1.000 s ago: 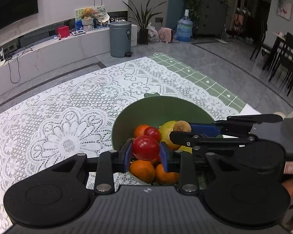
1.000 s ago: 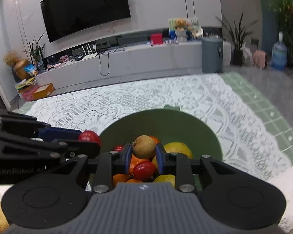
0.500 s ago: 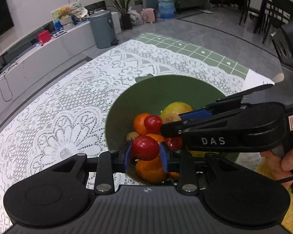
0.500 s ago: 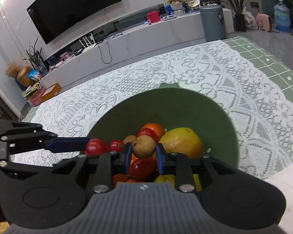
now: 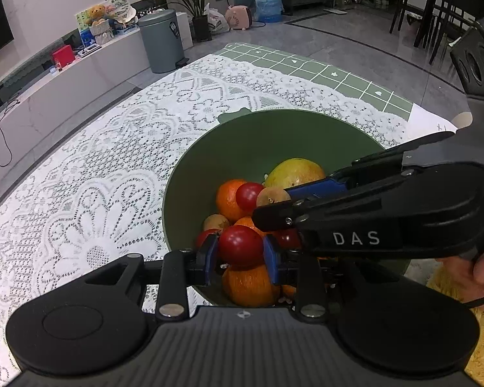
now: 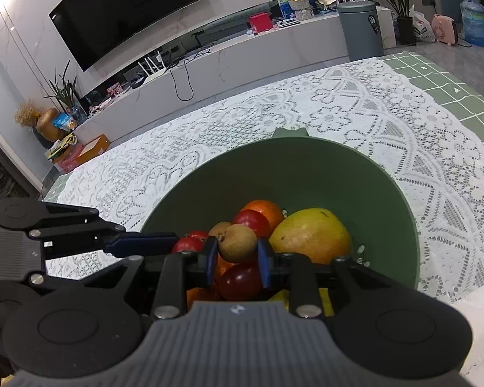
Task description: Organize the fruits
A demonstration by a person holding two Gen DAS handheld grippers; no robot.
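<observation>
Left wrist view: right gripper (image 5: 271, 203) crosses over green bowl (image 5: 274, 135), hiding fruit.

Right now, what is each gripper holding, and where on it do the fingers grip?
Left gripper clamps a red tomato across its sides. Right gripper clamps a small brown fruit likewise, both over the green bowl.

A white lace cloth (image 6: 355, 119) covers the tabletop, green checked cloth (image 6: 451, 80) showing at its far right edge; beyond, a wall-mounted television (image 6: 126, 9) hangs above a long white console (image 6: 226, 61); a grey pedal bin (image 6: 359, 30) stands right; blue water bottle (image 5: 267, 1) farther off.
</observation>
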